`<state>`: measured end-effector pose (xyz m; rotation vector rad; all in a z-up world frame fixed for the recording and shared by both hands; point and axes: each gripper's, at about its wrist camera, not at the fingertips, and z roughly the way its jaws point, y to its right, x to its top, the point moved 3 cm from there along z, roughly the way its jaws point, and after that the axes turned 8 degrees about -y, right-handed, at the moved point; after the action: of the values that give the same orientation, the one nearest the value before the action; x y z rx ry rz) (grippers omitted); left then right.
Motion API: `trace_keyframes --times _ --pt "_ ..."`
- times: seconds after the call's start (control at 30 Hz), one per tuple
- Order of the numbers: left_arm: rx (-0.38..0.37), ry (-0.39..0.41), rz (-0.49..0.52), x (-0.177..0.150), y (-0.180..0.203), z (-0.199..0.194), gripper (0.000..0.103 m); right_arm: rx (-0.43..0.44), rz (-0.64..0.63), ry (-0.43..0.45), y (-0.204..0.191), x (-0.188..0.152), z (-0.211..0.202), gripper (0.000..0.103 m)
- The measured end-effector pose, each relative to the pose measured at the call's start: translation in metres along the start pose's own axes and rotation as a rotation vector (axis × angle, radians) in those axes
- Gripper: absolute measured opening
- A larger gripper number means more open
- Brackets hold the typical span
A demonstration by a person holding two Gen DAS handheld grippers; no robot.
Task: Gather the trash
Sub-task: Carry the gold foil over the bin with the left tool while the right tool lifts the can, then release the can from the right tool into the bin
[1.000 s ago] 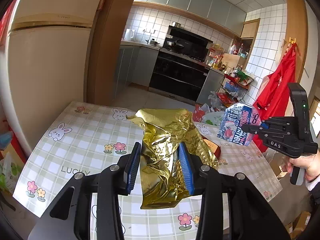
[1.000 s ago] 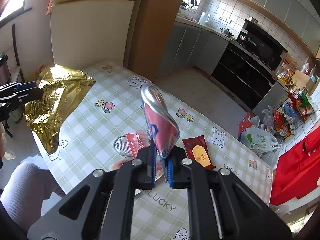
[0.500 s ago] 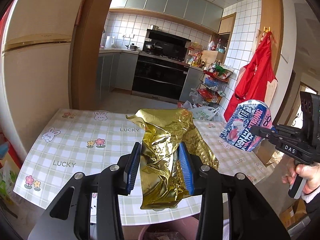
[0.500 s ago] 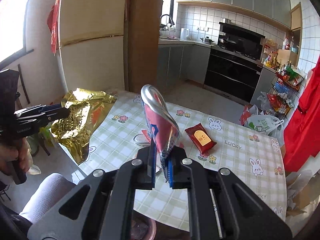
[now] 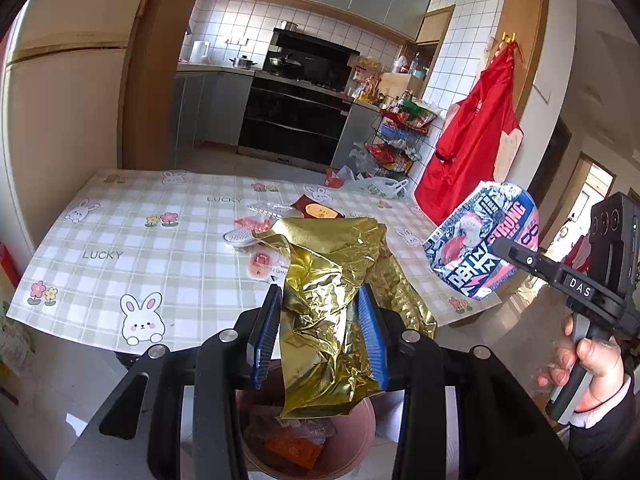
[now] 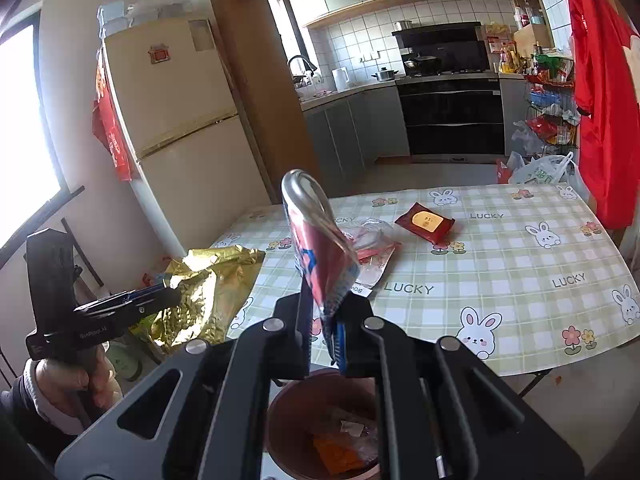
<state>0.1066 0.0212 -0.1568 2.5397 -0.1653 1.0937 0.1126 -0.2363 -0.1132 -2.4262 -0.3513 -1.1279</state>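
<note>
My left gripper (image 5: 320, 332) is shut on a crumpled gold foil wrapper (image 5: 336, 304) and holds it over a brown trash bin (image 5: 360, 444) on the floor. My right gripper (image 6: 324, 320) is shut on a crushed drink can (image 6: 316, 248), also above the bin (image 6: 292, 408), which holds some wrappers. The can also shows in the left wrist view (image 5: 484, 244), and the foil in the right wrist view (image 6: 200, 296). On the table lie a red packet (image 6: 425, 222) and clear plastic wrappers (image 6: 372, 248).
The table (image 6: 520, 280) has a green checked cloth with rabbits. A fridge (image 6: 176, 120) stands at the left, a red apron (image 6: 600, 80) hangs at the right, and kitchen cabinets and an oven (image 6: 448, 116) are behind. A wire rack (image 6: 552, 120) holds bags.
Both grippers have pulled back off the table with their loads and now hang over the bin by the table's near edge.
</note>
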Motion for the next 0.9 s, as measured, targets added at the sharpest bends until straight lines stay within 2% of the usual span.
trace_keyframes --times 0.2,0.5,0.53,0.57,0.6,0.7,0.77,0.9 --pt "0.002 -0.064 0.023 -0.010 0.006 0.024 0.039 -0.006 -0.023 0.012 -0.002 0.004 0.000 0.012" --pt "-0.020 -0.171 0.036 -0.025 0.004 0.058 0.041 -0.006 -0.001 -0.018 0.008 0.002 0.018 0.012" --pt "-0.024 -0.185 0.038 -0.027 0.004 0.062 0.044 -0.006 0.004 -0.024 0.010 0.001 0.021 0.012" --pt "-0.028 -0.197 0.035 -0.029 0.004 0.066 0.053 -0.005 0.010 -0.031 0.011 0.000 0.023 0.012" --pt "-0.034 -0.208 0.027 -0.030 0.002 0.070 0.057 -0.005 0.013 -0.037 0.012 0.000 0.025 0.012" --pt "-0.012 -0.208 -0.001 -0.033 -0.008 0.073 0.062 -0.001 0.011 -0.050 0.010 -0.002 0.030 0.012" --pt "0.018 -0.187 -0.019 -0.031 -0.016 0.069 0.073 0.000 0.001 -0.060 0.008 -0.005 0.032 0.012" --pt "0.096 -0.108 -0.069 -0.025 -0.036 0.052 0.088 0.015 -0.015 -0.083 0.003 -0.010 0.038 0.012"
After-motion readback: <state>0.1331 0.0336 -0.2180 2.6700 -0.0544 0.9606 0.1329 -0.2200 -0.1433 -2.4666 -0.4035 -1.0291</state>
